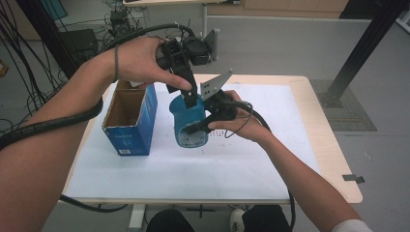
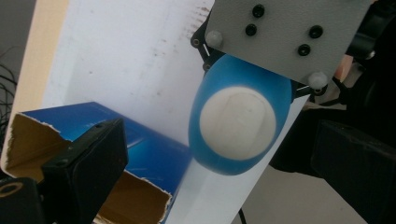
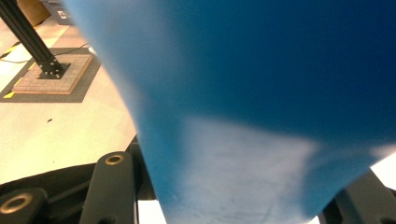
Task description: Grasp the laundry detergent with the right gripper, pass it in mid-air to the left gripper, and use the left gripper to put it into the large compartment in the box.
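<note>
A: Why is the blue bottle (image 1: 189,122) being kept off the desk (image 1: 251,164) rather than standing on it?

B: The right hand-held gripper (image 1: 200,126) is clamping the bottle by its lower body, its jaws closed on the blue plastic, so that the top is staying free; in the right gripper view the blue wall (image 3: 261,107) is sitting directly between the two black jaws. Holding it low and tilted is presenting the white cap (image 2: 238,129) toward the other hand.

A: And the left hand-held gripper (image 1: 191,99)?

B: It is coming down from above onto the bottle's top. In the left gripper view its jaws are standing wide, one on each side of the cap and apart from it, so it is open and gripping nothing; the likely aim is to take hold of the cap.

A: Why is the torn blue carton (image 1: 129,118) lying just left of the bottle?

B: It is standing open-topped on the white sheet (image 1: 169,169), probably as the packaging the bottle belongs to, close enough to be reached without shifting either arm
</note>
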Demonstrator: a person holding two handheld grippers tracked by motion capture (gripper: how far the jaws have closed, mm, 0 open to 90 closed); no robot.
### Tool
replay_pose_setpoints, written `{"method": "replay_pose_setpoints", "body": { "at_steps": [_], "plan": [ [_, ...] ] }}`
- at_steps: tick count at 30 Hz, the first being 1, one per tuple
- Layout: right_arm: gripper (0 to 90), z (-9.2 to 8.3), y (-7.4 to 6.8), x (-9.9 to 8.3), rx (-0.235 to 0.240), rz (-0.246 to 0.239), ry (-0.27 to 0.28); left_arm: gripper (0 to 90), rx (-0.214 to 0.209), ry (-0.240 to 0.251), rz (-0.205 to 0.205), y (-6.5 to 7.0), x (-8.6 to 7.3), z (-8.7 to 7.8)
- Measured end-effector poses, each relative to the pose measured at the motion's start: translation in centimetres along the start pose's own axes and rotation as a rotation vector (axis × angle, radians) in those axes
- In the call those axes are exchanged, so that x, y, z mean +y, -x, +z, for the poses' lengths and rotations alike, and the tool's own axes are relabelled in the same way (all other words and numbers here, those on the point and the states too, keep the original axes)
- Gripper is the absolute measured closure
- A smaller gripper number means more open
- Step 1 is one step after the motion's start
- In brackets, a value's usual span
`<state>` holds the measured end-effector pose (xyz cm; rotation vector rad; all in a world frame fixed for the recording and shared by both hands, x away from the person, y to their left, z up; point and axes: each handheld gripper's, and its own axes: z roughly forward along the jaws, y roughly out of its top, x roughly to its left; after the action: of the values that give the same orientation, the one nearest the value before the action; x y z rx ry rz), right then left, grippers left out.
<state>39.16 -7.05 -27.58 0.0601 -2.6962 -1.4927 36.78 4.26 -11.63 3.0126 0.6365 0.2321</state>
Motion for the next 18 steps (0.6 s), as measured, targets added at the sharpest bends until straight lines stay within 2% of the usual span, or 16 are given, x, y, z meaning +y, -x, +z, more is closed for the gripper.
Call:
{"method": "replay_pose_setpoints", "body": {
  "at_steps": [6, 11, 18],
  "plan": [
    [43.9, 0.2, -0.2, 0.1, -0.004, -0.006, -0.01, 4.8, -0.028, -0.001, 0.023, 0.1, 0.0, 0.9],
    [43.8, 0.3, -0.3, 0.1, 0.0, -0.008, -0.01, 4.6, -0.014, 0.003, 0.037, 0.0, 0.1, 1.7],
    [43.9, 0.7, -0.3, 0.0, 0.0, -0.01, -0.012, 4.4, -0.03, -0.002, 0.049, 0.2, 0.2, 2.7]
  ]
}}
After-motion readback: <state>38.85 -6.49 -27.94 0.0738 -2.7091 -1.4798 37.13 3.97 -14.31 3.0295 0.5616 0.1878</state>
